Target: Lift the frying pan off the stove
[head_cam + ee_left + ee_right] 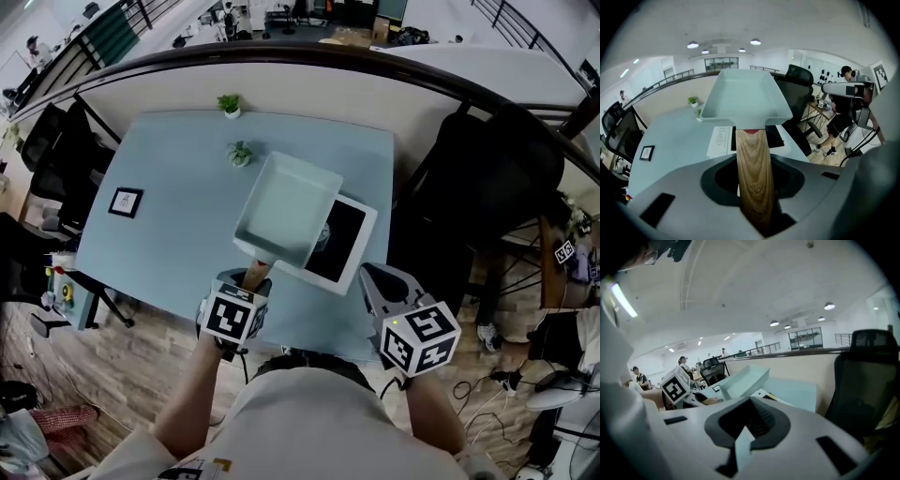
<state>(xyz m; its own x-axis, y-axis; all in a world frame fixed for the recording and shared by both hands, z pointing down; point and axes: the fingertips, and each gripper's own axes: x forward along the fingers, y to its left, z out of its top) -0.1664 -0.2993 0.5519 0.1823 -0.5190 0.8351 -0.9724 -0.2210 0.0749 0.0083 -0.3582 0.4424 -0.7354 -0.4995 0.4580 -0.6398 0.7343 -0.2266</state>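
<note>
- small black frame [125,202] lies flat at the far left of the light-blue tabletop [178,234], well apart from the action
- left gripper [246,287] is clamped on the pan's wooden handle [752,159]; the hold is far back on the handle, probably to keep the jaws off the pan body
- two little potted plants [240,153] stand near the tabletop's back edge, beside the pan's far corner
- frying pan [286,208]: square, pale mint-white, shallow straight walls, empty inside, light wood-grain handle with a red bit at the joint; it hangs in the air above the stove's left part, carried by the handle alone, so the lift looks under way
- stove [345,239]: flat white single-burner unit with black glass top, on the tabletop under and right of the pan
- right gripper [380,281]: jaws drawn together, nothing between them; held off to the right of the stove, looks idle
</note>
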